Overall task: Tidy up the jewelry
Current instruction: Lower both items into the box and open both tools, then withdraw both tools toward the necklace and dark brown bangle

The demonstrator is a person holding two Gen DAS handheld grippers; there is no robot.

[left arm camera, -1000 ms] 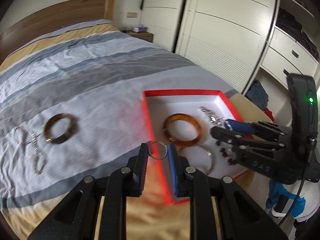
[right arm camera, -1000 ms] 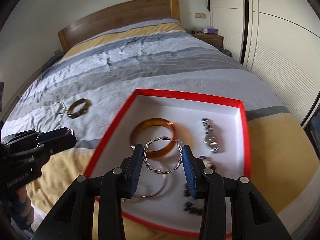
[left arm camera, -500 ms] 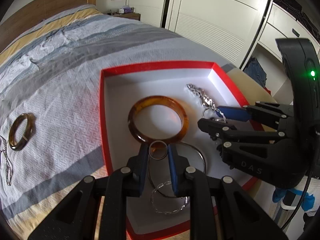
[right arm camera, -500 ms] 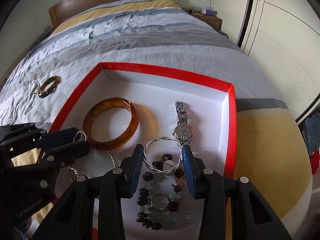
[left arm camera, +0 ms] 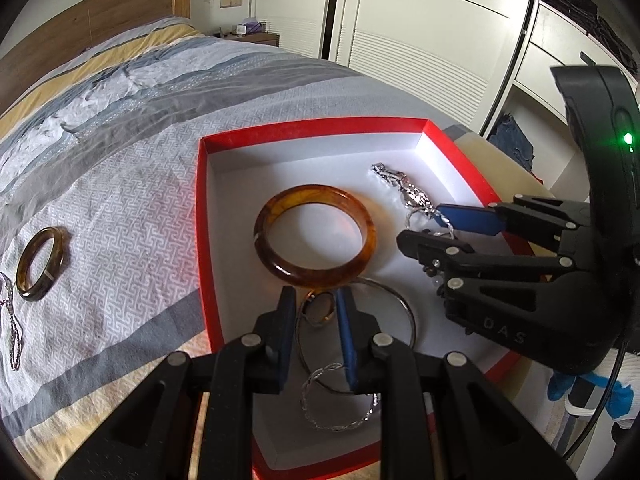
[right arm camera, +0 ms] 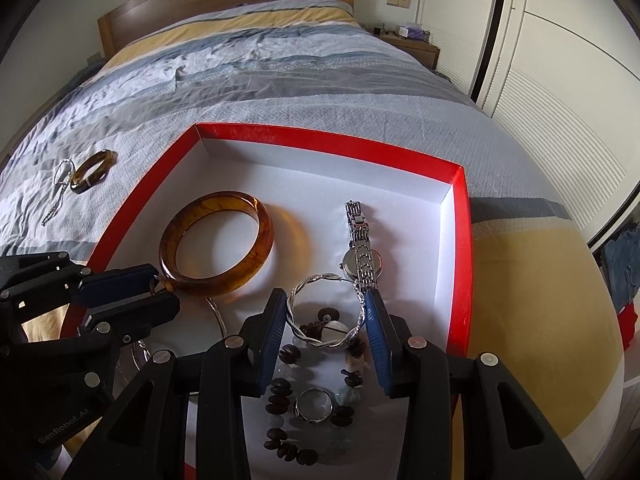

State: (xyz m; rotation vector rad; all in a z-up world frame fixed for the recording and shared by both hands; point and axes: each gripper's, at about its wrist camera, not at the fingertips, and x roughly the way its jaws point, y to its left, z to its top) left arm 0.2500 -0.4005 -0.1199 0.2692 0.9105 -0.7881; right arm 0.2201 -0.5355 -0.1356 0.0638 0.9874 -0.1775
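A red box (left arm camera: 206,216) (right arm camera: 462,240) with a white floor lies on the bed. My left gripper (left arm camera: 316,312) is shut on a small ring (left arm camera: 319,309), low over the box's near side. My right gripper (right arm camera: 326,314) is shut on a twisted silver hoop (right arm camera: 325,311) above dark beads (right arm camera: 280,396) and a silver ring (right arm camera: 313,400). In the box lie an amber bangle (left arm camera: 316,236) (right arm camera: 218,244), a silver watch (right arm camera: 362,248) (left arm camera: 404,190), a thin wire bangle (left arm camera: 404,312) and another twisted hoop (left arm camera: 340,404).
Outside the box, on the striped bedspread to the left, lie a dark brown bangle (left arm camera: 40,264) (right arm camera: 92,170) and a silver chain (right arm camera: 58,188) (left arm camera: 12,328). White wardrobe doors (left arm camera: 420,32) stand to the right. A wooden headboard (right arm camera: 224,4) closes the far end.
Both grippers have come down and forward over the box, each with its ring or hoop still clamped. The box contents now fill the views; little shift in the last half second.
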